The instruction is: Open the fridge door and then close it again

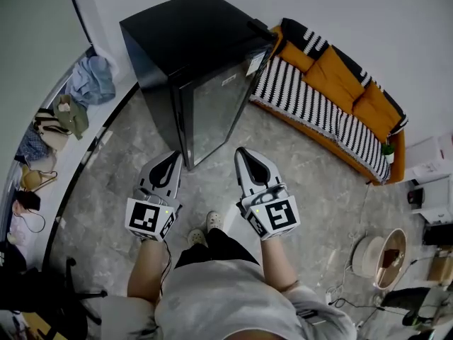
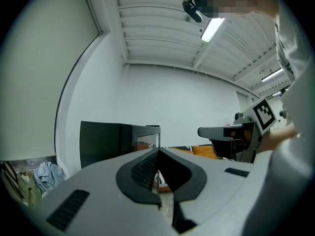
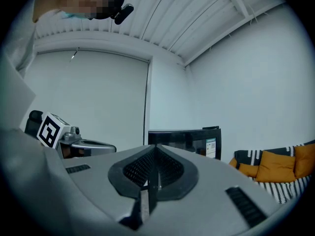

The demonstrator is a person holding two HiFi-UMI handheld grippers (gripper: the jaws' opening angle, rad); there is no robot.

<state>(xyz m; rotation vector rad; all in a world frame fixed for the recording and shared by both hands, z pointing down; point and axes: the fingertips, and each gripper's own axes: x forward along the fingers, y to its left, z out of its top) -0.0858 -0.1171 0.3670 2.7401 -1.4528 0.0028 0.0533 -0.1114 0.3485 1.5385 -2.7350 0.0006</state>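
Room: grey stone-pattern floor (image 1: pixel 297 183), white walls, ribbed white ceiling with strip lights.

Item 1. Fridge (image 1: pixel 191 55), black, low, standing on the floor close to the wall corner. Its glossy door (image 1: pixel 219 112) faces the person and sits flush against the cabinet, shut. A small label (image 1: pixel 255 64) is at the door's upper corner.

Item 2. Left tongs (image 1: pixel 172 156), held level, tips pressed together with nothing between them. They point at the fridge's near corner, just short of it and not touching.

Item 3. Right tongs (image 1: pixel 244 152), held level beside the left pair, likewise pressed together and empty. They are aimed toward the door face and apart from it.

Item 4. Sofa (image 1: pixel 333 98), orange cushions under a black-and-white striped cover, along the wall just right of the fridge.

Item 5. Heap of clothes and bags (image 1: pixel 71 105), on the floor left of the fridge, beyond a dark curved line.

Item 6. Round basin-like object (image 1: pixel 382 257) and cables, lower right, well apart from the fridge.

Item 7. Person's shoes (image 1: pixel 205 225), on the floor below the tongs.
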